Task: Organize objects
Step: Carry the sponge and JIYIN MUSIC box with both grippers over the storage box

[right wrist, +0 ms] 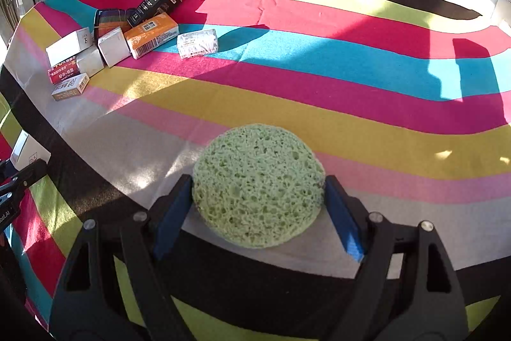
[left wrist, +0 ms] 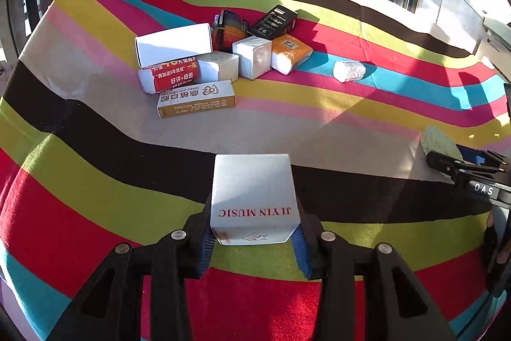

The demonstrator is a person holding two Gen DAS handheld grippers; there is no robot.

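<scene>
A white box [left wrist: 252, 190] printed "JI YIN MUSIC" is clamped between the blue pads of my left gripper [left wrist: 254, 232], which holds it just above the striped cloth [left wrist: 95, 181]. My right gripper [right wrist: 258, 206] is shut on a round green sponge [right wrist: 255, 181], its pads pressing both sides, low over the cloth's grey band. In the left wrist view the sponge [left wrist: 437, 139] and the right gripper [left wrist: 463, 168] show at the right edge. In the right wrist view the left gripper's finger [right wrist: 22, 174] and a corner of the box [right wrist: 27, 149] show at the left edge.
A pile of small boxes [left wrist: 204, 63] lies at the far left of the table: white, red, orange, black and tan ones, plus a dark striped pouch [left wrist: 228, 27]. A white wrapped packet [left wrist: 349, 71] lies alone to its right. Windows stand behind the table's far edge.
</scene>
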